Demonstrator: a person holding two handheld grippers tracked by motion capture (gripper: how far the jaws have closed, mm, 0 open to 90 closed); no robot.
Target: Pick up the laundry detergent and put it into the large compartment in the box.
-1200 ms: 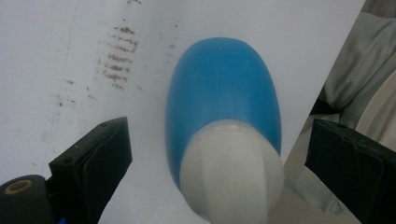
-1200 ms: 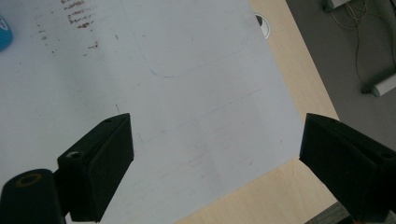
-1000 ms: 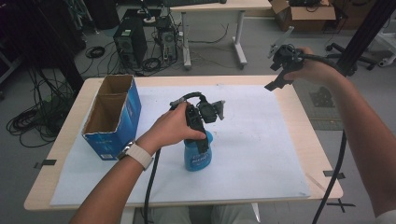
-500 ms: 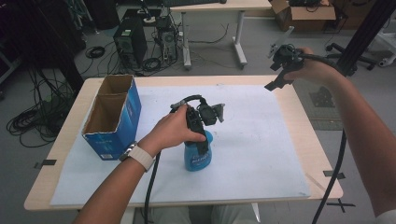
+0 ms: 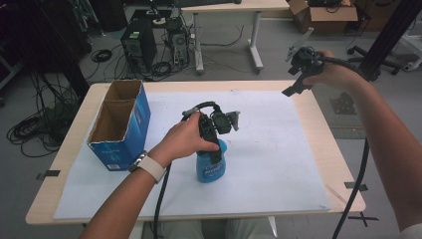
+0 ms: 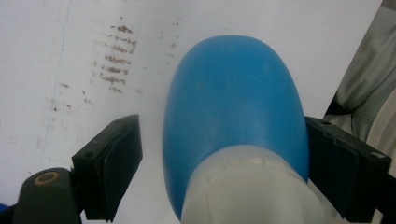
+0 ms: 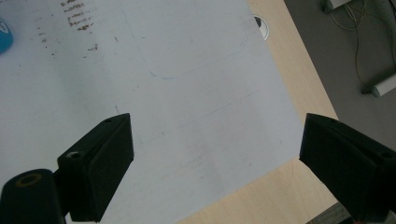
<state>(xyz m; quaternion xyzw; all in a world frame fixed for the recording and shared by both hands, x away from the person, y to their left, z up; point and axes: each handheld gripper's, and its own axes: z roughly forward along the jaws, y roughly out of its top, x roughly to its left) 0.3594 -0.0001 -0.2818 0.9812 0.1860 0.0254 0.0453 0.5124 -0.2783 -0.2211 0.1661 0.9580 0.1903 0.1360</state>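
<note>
High view: the left gripper [image 5: 215,149] is pointing straight down over a blue bottle [image 5: 210,168] that is standing upright on the white paper sheet [image 5: 278,149] covering the table [image 5: 323,144], a little toward the person's side of the sheet's middle. The left hand [image 5: 181,139] is wrapping the gripper's body from the left, a watch on a white band [image 5: 149,167] sitting at the wrist. In the left gripper view the bottle's blue shoulder [image 6: 233,107] and pale lower part are lying between the two black pads; the right-hand pad [image 6: 343,170] is sitting against the bottle's side, while the left-hand pad [image 6: 114,163] is standing just clear, a strip of paper showing between it and the bottle. The jaws have just been closing in around the bottle, and the grip is not yet pressing from both sides. An open blue cardboard box [image 5: 119,124] is resting near the sheet's left edge, well apart from the bottle. The right gripper [image 5: 298,69] is hanging in the air above the table's far right corner, held in the right hand [image 5: 333,74]; in the right gripper view its jaws are standing wide with nothing between them, looking down on paper and the table edge.
</note>
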